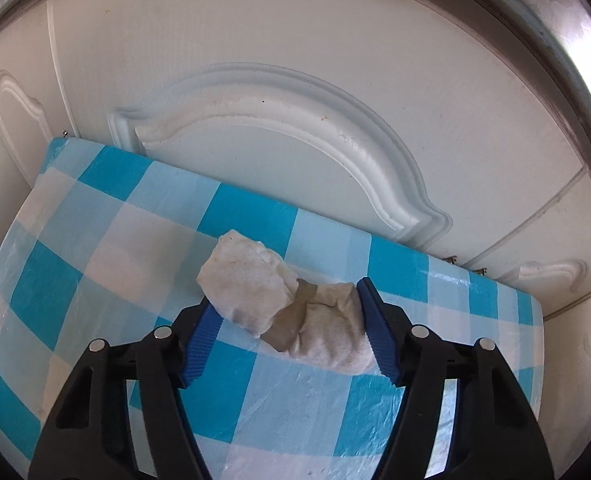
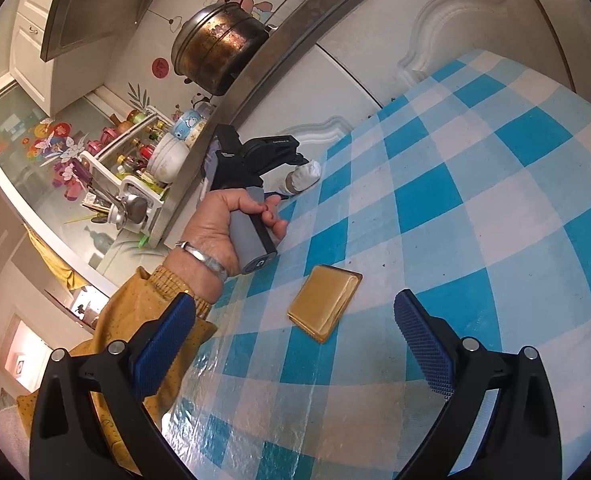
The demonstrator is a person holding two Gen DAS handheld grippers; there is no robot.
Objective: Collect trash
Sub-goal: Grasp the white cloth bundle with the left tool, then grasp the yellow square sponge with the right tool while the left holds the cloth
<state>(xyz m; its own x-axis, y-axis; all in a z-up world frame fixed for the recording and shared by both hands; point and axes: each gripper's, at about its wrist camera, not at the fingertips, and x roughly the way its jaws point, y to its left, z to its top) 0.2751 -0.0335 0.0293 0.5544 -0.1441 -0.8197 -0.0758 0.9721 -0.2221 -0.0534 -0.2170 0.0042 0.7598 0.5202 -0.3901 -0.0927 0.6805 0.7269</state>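
Observation:
A crumpled white paper wad (image 1: 283,300) with a strip of brown tape sits between the blue pads of my left gripper (image 1: 285,314), which is shut on it above the blue-checked tablecloth (image 1: 95,248). In the right wrist view the same wad (image 2: 305,174) shows at the tip of the left gripper (image 2: 291,188), held by a hand near the table's far edge. My right gripper (image 2: 295,332) is open and empty. A flat golden-brown packet (image 2: 324,306) lies on the cloth just ahead of it.
White cabinet doors (image 1: 295,100) stand right behind the table edge. In the right wrist view a steel counter rim (image 2: 295,24) carries a large metal pot (image 2: 219,48). A rack of bottles and bowls (image 2: 143,152) stands at the left.

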